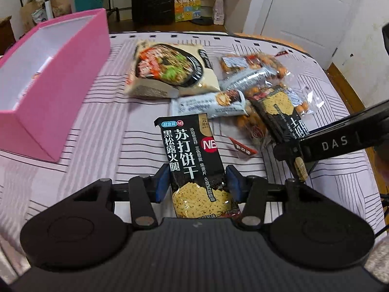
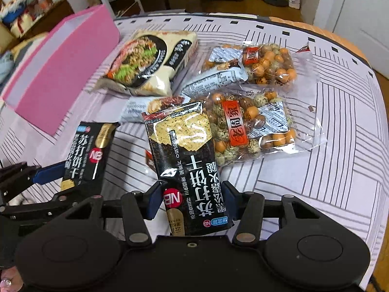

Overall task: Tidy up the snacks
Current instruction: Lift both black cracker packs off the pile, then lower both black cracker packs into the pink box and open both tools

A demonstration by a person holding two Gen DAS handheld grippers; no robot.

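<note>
Two matching black soda-cracker packets are held above the striped cloth. My left gripper is shut on one packet, its blue pads pressing both long edges near the lower end. In the right wrist view this packet shows at the left, with a blue finger against it. My right gripper is shut on the second packet, which stands upside down between the pads. From the left wrist view that packet hangs at the right under the right gripper.
An open pink box with a white inside stands at the left. On the striped cloth lie a noodle bag, two clear bags of coated nuts, grey-blue bar wrappers and a small red sachet.
</note>
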